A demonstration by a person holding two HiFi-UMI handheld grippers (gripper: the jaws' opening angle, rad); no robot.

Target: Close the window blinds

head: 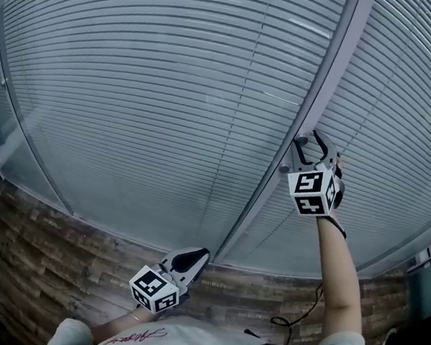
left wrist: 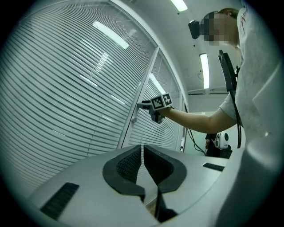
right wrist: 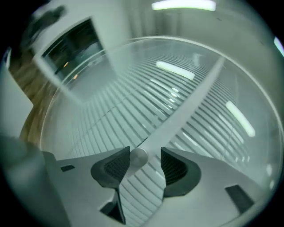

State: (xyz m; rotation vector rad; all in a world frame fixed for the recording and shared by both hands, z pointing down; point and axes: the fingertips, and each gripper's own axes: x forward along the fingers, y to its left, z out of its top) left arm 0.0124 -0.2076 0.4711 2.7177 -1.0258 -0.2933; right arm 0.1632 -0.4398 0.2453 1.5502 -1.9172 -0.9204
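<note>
The window blinds consist of thin, pale grey horizontal slats set behind glass, which reflects the ceiling lights. They fill the panes ahead of both sets of jaws. A light frame post runs between two panes and carries a small round metal knob.

The post passes straight ahead of the right jaws. Slatted panes lie open to either side of them, with nothing standing in front of the glass. A wood-patterned wall band borders the panes below the left jaws.

The right gripper is held up against the post at arm's reach. Its jaws are spread wide. The knob stands between them, right against the left jaw. A clear gap separates it from the right jaw, so the jaws do not pinch it.

The left gripper is held low, well apart from the right gripper and short of the glass. Its jaws are pressed nearly together, with only a thin slit between the tips, and they hold nothing.
</note>
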